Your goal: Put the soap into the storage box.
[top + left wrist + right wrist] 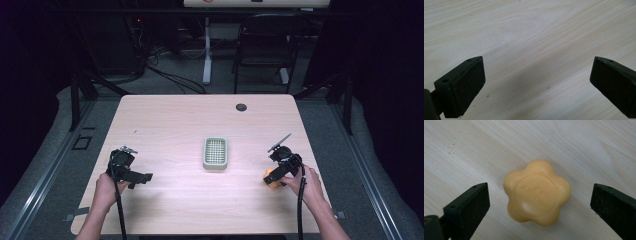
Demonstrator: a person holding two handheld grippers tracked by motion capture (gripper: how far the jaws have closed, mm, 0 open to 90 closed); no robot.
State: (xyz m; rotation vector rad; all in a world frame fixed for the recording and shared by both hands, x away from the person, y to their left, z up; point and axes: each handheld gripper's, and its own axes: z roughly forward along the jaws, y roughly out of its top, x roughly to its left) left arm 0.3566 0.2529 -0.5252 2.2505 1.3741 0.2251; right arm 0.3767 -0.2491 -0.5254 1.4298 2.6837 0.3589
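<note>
Pale wood-grain desk is what everything's laid out on, with a grey slotted tray parked near the middle. Left tongs are held low over bare wood at the left side, jaws spread wide, nothing gripped. Right tongs are aimed down at the right side, jaws wide apart too. Orange flower-shaped soap is seen lying flat on the desk between those jaws, untouched by either pad, well apart from the tray.
</note>
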